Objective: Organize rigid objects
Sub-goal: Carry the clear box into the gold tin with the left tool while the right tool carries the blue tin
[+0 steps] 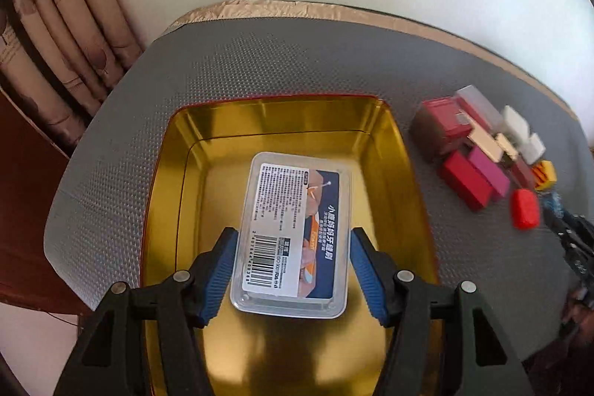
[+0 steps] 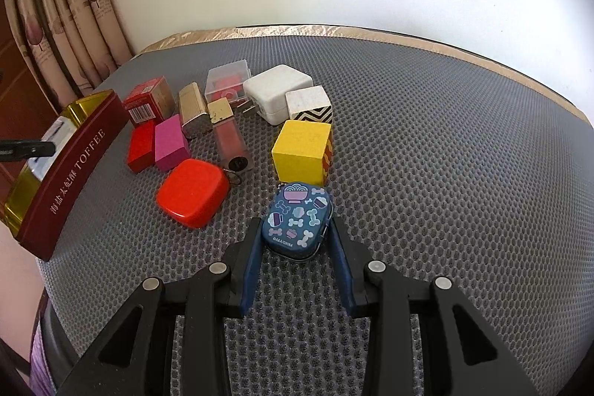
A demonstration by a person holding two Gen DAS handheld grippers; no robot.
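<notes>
My left gripper [image 1: 293, 232] is shut on a clear plastic box [image 1: 293, 210] with a printed barcode label, one blue pad on each long side. The box hangs over the inside of the open gold tin [image 1: 282, 121]. In the right wrist view that tin [image 2: 74, 169] shows its dark red "TOFFEE" wall at the left, and the left gripper's finger [image 2: 26, 148] reaches in over it. My right gripper [image 2: 296, 223] is shut on a small blue tin [image 2: 295, 221] printed with bones and bowls. The blue tin rests on the grey mat.
A cluster lies left of centre on the grey mat [image 2: 445, 173]: red rounded case [image 2: 193, 192], yellow cube [image 2: 300, 151], white charger [image 2: 274, 90], zigzag cube [image 2: 310, 104], lip gloss tube [image 2: 232, 140], gold lipstick [image 2: 193, 114], pink block [image 2: 170, 143], red block [image 2: 141, 145]. Curtains hang far left.
</notes>
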